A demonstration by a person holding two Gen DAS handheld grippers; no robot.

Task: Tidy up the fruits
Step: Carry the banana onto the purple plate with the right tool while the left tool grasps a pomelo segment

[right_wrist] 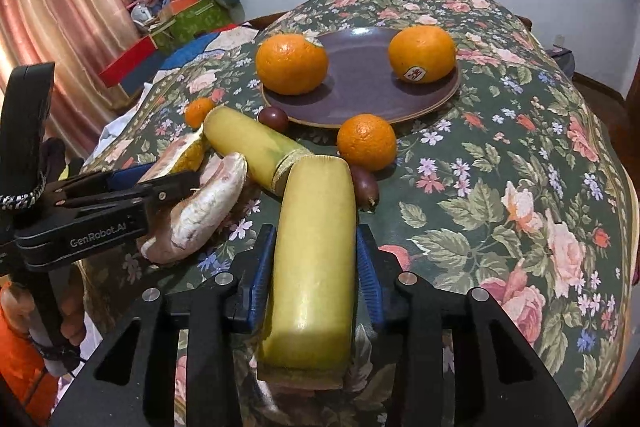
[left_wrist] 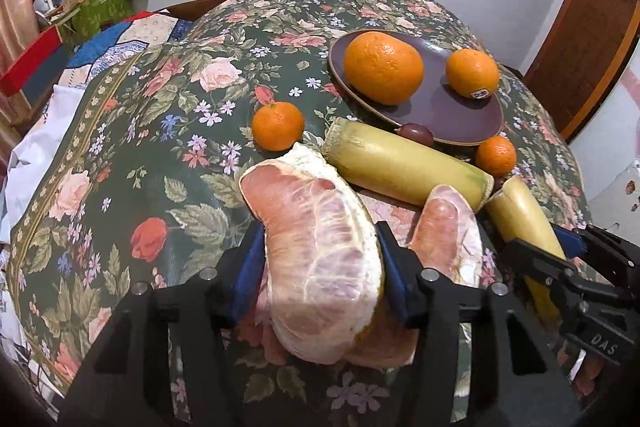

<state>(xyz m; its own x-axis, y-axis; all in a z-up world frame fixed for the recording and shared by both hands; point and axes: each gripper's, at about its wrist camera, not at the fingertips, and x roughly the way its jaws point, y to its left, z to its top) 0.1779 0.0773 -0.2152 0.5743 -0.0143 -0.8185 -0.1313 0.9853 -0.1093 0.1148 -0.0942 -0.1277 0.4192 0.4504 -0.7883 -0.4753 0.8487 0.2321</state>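
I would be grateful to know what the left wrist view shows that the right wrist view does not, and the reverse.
Only the left wrist view: the pink face of the pomelo piece clamped in the left gripper. Only the right wrist view: the whole yellow stalk lying between the pads of the right gripper. Both: the plate with two oranges on the flowered cloth.

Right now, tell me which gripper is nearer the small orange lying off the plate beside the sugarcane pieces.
Right. The right gripper, shut on a sugarcane piece, sits just below that small orange. The left gripper, clamping a pomelo segment, is further away.
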